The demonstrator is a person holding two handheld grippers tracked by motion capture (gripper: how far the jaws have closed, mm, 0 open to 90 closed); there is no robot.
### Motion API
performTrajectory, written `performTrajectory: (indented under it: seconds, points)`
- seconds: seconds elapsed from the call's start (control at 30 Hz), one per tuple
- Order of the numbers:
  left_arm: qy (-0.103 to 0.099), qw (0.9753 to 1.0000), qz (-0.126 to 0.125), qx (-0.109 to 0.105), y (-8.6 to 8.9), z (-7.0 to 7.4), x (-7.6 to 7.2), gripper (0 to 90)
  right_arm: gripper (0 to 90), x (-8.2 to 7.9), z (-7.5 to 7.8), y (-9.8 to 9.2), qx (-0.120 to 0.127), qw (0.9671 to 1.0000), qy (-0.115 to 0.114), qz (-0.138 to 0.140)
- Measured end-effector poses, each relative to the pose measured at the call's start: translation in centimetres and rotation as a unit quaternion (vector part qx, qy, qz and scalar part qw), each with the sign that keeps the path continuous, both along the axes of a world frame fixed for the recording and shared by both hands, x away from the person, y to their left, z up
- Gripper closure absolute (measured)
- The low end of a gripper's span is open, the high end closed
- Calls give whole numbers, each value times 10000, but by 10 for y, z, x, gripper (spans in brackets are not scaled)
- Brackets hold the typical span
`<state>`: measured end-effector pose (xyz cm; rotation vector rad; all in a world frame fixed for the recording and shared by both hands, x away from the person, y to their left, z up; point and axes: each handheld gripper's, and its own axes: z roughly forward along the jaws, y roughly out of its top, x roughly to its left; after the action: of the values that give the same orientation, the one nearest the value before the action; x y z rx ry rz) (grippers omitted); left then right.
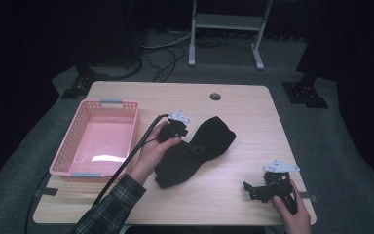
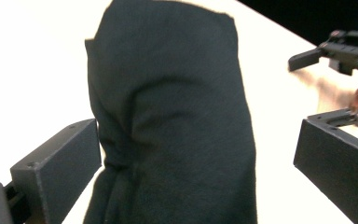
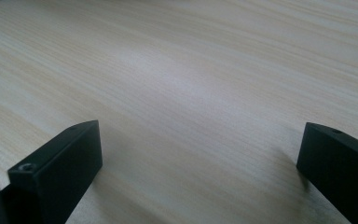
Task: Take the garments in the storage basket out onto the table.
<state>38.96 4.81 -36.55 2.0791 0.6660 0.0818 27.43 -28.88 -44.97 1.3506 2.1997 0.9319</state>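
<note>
A black cloth (image 1: pixel 199 148) lies crumpled on the middle of the wooden table (image 1: pixel 246 109). My left gripper (image 1: pixel 187 141), held in a hand from the left, sits over the cloth's left side. In the left gripper view the gripper (image 2: pixel 196 172) is open, with the black cloth (image 2: pixel 172 121) lying between its wide-apart jaws and not pinched. My right gripper (image 1: pixel 250 190) rests near the table's front right corner, apart from the cloth and pointing left. The right gripper (image 3: pixel 198 168) is open above bare wood (image 3: pixel 191 70) in its own view.
A pink plastic basket (image 1: pixel 102 103) with nothing in it stands on the table's left side. A black cable (image 1: pixel 126 161) trails from the left gripper past the basket. There is a round hole (image 1: pixel 215 96) near the far edge. The right gripper (image 2: pixel 340 46) appears far off in the left gripper view.
</note>
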Motion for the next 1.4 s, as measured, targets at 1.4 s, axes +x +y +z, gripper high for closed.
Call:
performTrajectory:
  seconds: [1.4]
  points:
    - [-1937, 9560, -828, -2040, 85, -44, -112, 0, 0, 3, 0, -1, -2, 10000, 0, 21]
